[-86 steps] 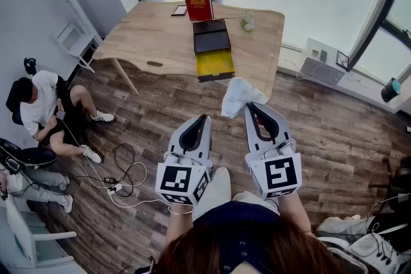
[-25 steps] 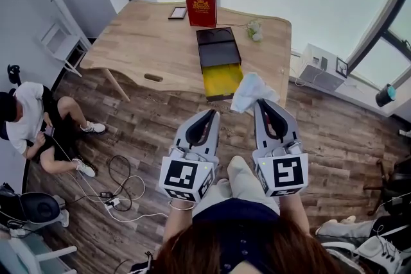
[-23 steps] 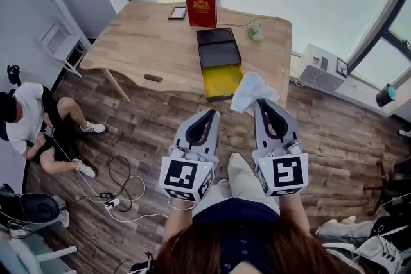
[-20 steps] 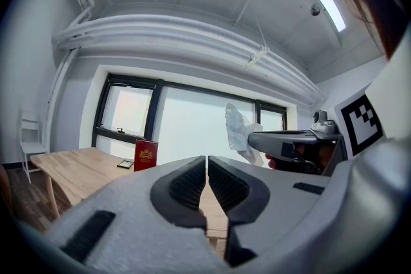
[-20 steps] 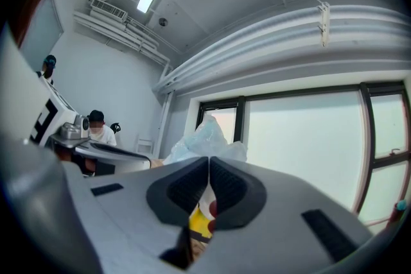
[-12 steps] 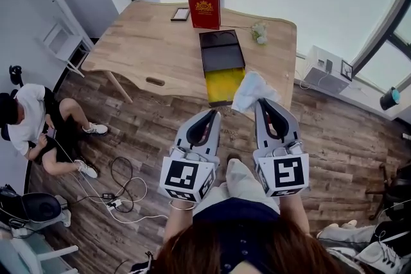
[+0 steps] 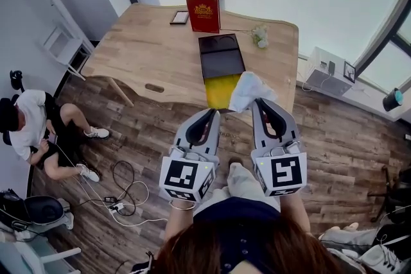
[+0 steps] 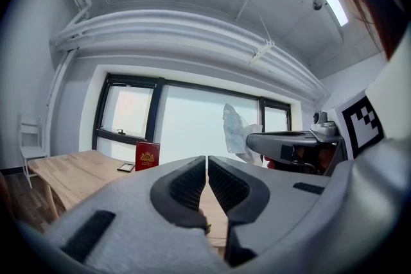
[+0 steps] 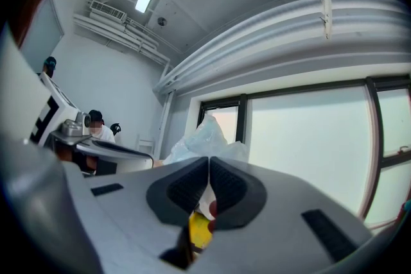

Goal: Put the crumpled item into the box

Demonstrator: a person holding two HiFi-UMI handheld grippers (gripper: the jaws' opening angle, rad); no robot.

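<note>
The crumpled plastic wrapper (image 7: 247, 88) is pinched by the right gripper (image 7: 257, 102), just right of the open yellow-lined box (image 7: 219, 93) ahead; the left gripper (image 7: 210, 114) is pressed together, empty.

Head view sits high above left gripper (image 7: 209, 113) and right gripper (image 7: 257, 102), facing steeply down. Gripper views sit close behind own jaws, angled upward; all share crumpled item (image 7: 247, 88).

left tongs (image 7: 210, 113): jaws together | right tongs (image 7: 257, 102): clamping crumpled item (image 7: 246, 88)

The crumpled item (image 7: 246, 88) looks like thin, glossy plastic; table (image 7: 148, 48) matt wood.
</note>
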